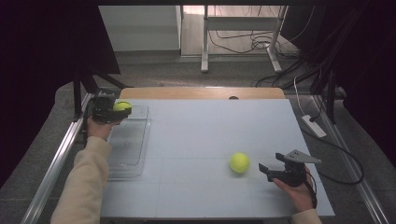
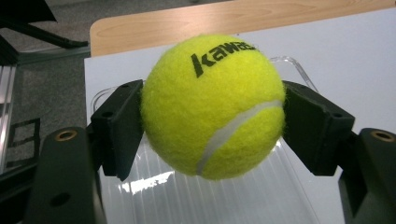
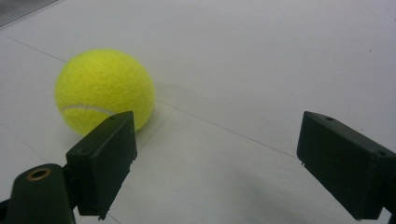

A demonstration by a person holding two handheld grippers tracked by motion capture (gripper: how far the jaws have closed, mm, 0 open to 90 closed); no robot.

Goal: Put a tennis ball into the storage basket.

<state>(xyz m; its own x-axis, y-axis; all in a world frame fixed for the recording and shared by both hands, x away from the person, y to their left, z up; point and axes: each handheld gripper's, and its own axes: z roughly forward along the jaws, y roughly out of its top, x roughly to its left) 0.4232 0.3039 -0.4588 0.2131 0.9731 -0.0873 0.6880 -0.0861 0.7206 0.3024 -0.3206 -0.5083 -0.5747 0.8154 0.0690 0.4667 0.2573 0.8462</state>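
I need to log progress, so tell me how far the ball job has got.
Nothing looks finished: the clear tray holds no ball. In hand: the left gripper is shut on one tennis ball above the tray's far end. Left: the second ball lies on the table, the right gripper open beside it.

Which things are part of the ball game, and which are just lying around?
Part of the job:
held tennis ball in left gripper
clear tray
loose tennis ball
right gripper, open

Just lying about:
power strip
floor cables
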